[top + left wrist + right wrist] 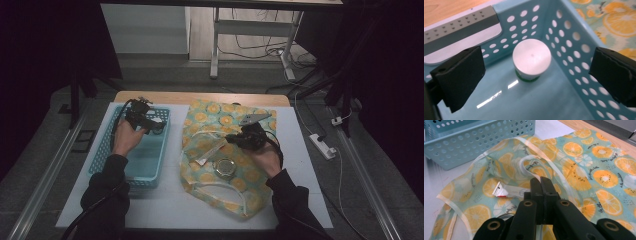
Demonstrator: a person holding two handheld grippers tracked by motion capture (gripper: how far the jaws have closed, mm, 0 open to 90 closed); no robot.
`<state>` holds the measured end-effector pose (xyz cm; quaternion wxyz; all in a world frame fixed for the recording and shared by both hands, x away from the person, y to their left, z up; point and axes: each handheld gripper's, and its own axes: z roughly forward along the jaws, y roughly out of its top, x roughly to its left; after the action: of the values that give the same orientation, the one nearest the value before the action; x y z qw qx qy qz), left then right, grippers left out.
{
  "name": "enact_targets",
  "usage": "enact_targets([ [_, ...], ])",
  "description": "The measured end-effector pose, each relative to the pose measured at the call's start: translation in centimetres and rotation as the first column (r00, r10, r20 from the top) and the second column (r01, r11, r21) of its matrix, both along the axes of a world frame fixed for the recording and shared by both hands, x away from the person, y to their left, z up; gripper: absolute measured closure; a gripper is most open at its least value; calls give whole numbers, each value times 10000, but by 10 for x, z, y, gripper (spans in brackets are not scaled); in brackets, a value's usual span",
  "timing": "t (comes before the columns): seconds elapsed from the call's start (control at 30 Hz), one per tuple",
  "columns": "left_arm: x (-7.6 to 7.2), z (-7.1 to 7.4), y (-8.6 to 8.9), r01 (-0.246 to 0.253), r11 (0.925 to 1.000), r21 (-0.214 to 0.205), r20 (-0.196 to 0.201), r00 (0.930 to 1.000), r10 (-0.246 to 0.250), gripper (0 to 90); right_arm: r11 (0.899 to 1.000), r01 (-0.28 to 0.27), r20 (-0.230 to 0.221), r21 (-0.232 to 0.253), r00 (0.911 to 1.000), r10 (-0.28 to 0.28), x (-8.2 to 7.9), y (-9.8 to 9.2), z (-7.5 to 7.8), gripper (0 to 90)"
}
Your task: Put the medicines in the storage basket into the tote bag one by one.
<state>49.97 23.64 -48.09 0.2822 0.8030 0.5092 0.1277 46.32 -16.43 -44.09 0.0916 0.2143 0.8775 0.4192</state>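
A small jar (532,60) with a white lid stands upright in a corner of the blue basket (102,150), untouched. The left tongs (534,75) hang just above it, released, jaws wide on either side. To the right, on the tabletop (165,210), the right tongs (541,185) are clenched, jaws together over an orange-print bag (599,170), near a small tube (509,191).
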Motion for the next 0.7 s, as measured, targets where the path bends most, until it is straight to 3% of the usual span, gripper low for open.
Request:
enact_targets([
  [0.3,11,-8,-5,99,9982,598,-366,9993,-77,47,10000,-24,46,42,10000,24,-1,-1,2,900],
  [0.4,12,-11,-7,94,9956,938,-397,9992,-57,139,10000,-36,50,41,10000,36,-1,0,2,900],
  [0.57,15,-13,-8,168,9974,695,-663,9977,-122,376,10000,-40,50,55,10000,40,-1,0,2,900],
  [0.7,15,-13,-8,-52,9981,614,-849,9963,104,496,10000,-50,55,63,10000,50,-1,0,2,900],
])
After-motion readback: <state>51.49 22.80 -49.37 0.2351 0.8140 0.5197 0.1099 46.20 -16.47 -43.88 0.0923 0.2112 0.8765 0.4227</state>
